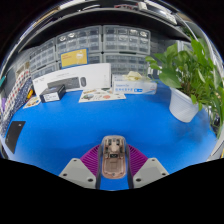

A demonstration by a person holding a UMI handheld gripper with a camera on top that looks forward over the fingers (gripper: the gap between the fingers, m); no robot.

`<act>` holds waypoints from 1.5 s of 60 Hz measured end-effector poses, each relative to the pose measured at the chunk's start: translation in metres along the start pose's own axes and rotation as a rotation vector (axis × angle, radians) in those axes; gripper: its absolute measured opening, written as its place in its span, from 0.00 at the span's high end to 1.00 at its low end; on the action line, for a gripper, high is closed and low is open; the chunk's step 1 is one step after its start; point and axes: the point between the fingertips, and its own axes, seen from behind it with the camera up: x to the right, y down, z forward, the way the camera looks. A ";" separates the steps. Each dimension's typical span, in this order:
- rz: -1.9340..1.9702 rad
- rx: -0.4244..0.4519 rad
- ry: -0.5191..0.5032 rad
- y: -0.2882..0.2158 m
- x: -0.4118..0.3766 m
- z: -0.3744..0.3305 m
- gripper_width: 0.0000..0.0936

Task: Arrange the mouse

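A small beige, partly see-through mouse (112, 160) sits between my gripper's (112, 168) two fingers, its front end pointing away over the blue table top (90, 125). The purple pads (92, 158) press on both of its sides with no gap showing. The gripper is shut on the mouse. The rear of the mouse is hidden low between the fingers.
Beyond the fingers lie a long white keyboard box (72, 78), a small black box (54, 92), a printed sheet (100, 96) and a white-and-blue box (133, 86). A leafy plant in a white pot (186, 100) stands right. A black flat item (15, 132) lies left. Drawer cabinets (100, 42) line the back.
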 end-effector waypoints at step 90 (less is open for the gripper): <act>-0.112 -0.095 -0.113 0.016 -0.547 -0.009 0.59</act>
